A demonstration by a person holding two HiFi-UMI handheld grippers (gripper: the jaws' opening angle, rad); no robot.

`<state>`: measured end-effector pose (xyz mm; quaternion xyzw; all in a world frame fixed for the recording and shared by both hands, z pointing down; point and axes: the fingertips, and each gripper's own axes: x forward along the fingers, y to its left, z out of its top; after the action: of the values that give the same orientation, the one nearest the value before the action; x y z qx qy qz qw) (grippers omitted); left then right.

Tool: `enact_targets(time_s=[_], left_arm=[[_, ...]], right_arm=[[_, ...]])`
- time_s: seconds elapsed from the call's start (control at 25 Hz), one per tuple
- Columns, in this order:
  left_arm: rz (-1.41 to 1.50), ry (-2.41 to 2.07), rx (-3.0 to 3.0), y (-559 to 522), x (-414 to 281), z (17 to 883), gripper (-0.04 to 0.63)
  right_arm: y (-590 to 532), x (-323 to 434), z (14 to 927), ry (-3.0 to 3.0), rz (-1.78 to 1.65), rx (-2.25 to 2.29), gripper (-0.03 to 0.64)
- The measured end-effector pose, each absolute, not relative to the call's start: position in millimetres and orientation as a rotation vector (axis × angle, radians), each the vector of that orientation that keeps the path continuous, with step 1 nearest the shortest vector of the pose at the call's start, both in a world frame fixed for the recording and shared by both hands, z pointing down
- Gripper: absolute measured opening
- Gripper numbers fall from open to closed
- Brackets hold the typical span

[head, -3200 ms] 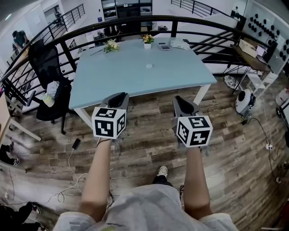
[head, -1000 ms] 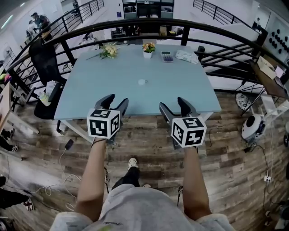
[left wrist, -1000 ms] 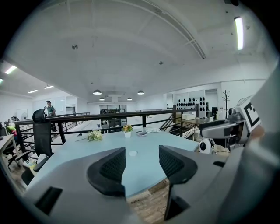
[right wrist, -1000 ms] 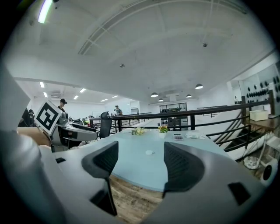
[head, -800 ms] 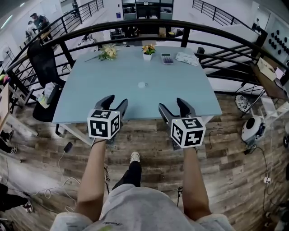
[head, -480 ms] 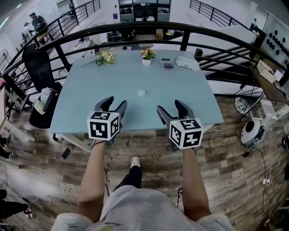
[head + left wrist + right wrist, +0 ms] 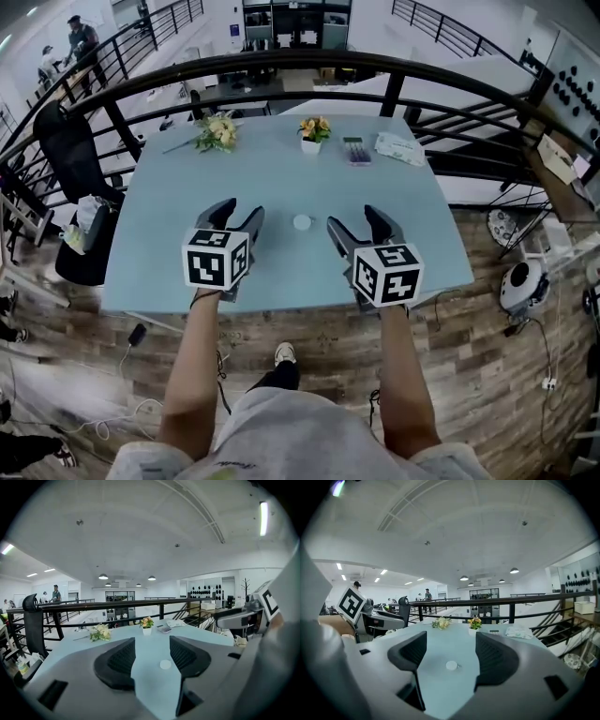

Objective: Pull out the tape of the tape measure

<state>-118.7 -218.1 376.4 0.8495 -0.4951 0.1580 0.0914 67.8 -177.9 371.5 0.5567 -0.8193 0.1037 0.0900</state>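
A small round white tape measure [image 7: 301, 222] lies near the middle of the light blue table [image 7: 169, 234]. It also shows as a white disc, the tape measure [image 7: 165, 664], ahead between the left jaws, and as the tape measure [image 7: 451, 665] between the right jaws. My left gripper [image 7: 236, 216] hovers over the table's near half, to the left of it, open and empty. My right gripper [image 7: 360, 223] hovers to its right, also open with nothing between its jaws. Neither gripper touches the tape measure.
At the table's far edge stand a small pot of flowers [image 7: 313, 131], a loose bouquet [image 7: 217, 132], a calculator [image 7: 355, 150] and a wrapped packet [image 7: 399, 147]. A black railing [image 7: 281, 62] curves behind the table. An office chair [image 7: 66, 141] stands at the left.
Both grippers and the head have come forward from over the wooden floor to above the table's near half. The tape measure now lies close ahead between them. The jaws stay apart.
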Motion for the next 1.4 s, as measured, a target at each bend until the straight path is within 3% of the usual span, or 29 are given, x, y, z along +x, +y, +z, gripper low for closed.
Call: enact_targets(time_s=[0.64,1.4], left_arm=[[0.548,-1.342,2.629,-303,-108,379,0.232],[0.969,-0.754,2.82,-310,-30,471,0.241]], right_arm=[[-258,60,369,-2.408,0.325,1.697,0.307],[-279,67,411,-2.354,0.435,1.727,0.307]])
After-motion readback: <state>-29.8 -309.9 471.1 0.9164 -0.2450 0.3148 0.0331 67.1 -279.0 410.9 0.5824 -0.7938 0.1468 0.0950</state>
